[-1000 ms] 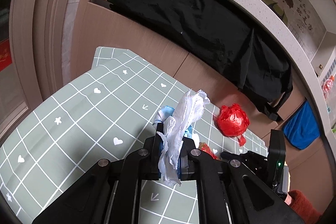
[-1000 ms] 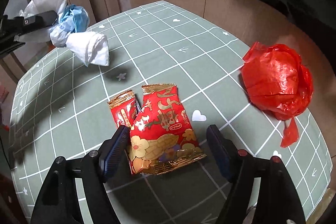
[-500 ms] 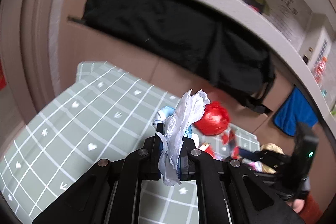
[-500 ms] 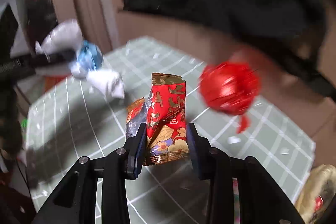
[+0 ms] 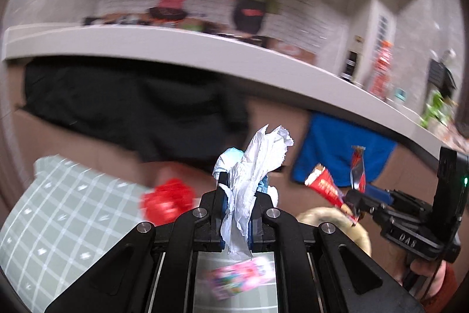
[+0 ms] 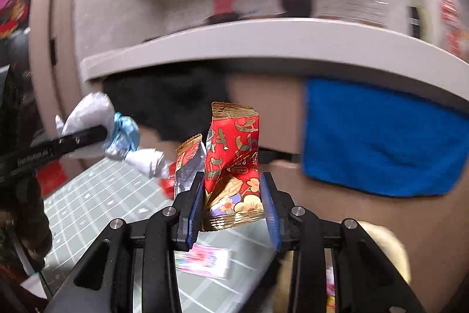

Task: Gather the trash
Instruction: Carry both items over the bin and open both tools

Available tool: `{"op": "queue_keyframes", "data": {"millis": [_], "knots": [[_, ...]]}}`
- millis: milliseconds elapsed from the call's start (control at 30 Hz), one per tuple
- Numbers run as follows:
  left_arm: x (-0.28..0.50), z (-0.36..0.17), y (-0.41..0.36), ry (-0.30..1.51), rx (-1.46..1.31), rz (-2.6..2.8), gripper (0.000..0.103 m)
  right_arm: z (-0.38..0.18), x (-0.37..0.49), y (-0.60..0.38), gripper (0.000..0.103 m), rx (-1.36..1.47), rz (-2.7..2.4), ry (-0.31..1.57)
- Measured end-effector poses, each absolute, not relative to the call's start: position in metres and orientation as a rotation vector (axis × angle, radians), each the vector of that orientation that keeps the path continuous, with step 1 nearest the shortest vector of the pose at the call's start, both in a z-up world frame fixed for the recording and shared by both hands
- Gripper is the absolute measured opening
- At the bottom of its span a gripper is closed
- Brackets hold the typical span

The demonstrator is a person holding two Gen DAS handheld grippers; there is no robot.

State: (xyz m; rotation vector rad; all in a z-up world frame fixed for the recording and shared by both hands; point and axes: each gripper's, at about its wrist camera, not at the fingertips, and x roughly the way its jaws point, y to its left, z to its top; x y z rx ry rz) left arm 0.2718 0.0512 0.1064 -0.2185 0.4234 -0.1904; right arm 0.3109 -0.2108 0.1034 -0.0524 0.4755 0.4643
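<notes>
Your right hand-held gripper point(image 6: 233, 204) clamps the red crinkly foil snack wrapper point(image 6: 231, 154) above the green checked table point(image 6: 111, 195); your left hand-held gripper point(image 5: 236, 213) pinches soft white tissue point(image 5: 252, 166). Both are light; grip them low.

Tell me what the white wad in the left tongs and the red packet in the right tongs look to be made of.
White wad: looks like thin tissue or paper, matte, with torn ragged edges and soft crumples; a pale blue piece, possibly glossy film, is bunched with it. Red packet: looks like glossy printed plastic or foil film, with gold crimped seams; the smaller torn wrapper beside it shows a silvery inside.
</notes>
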Motion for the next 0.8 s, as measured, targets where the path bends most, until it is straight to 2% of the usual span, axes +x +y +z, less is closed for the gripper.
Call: {"op": "queue_keyframes", "data": {"millis": [367, 800], "knots": [[0.288, 0.111, -0.100, 0.400, -0.115, -0.400, 0.010, 0.113, 0.299, -0.343, 0.034, 0.019, 0.226, 0.434], [0.316, 0.069, -0.163, 0.497, -0.115, -0.485, 0.010, 0.087, 0.314, -0.396, 0.034, 0.073, 0.160, 0.479]]}}
